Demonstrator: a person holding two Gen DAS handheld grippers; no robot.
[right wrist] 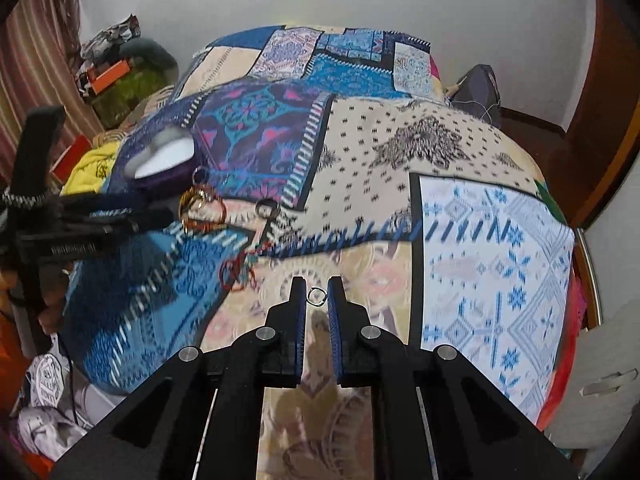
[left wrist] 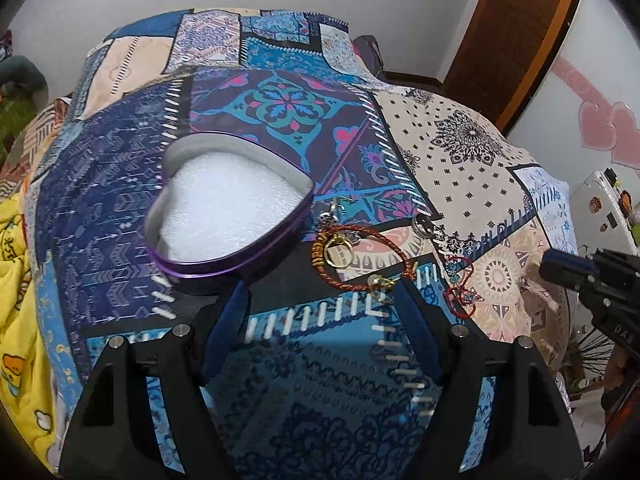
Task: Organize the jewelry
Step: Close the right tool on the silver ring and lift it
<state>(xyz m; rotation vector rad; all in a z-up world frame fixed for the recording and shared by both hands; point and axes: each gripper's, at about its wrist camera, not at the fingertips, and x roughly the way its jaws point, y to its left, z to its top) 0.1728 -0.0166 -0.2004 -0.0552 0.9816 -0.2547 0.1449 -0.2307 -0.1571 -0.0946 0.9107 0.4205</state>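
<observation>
A purple heart-shaped tin with white padding lies open on the patterned bedspread; it also shows in the right wrist view. Right of it lie a red-orange cord bracelet with a gold ring, a dark ring and a thin red cord piece. My left gripper is open, fingertips just short of the tin and bracelet. My right gripper is nearly closed around a small silver ring, held at the fingertips above the bedspread. The right gripper also shows at the right edge of the left wrist view.
The bed carries a blue, purple and cream patchwork cover. A yellow blanket lies at its left side. A wooden door stands at the back right. Clutter sits on the floor at the left.
</observation>
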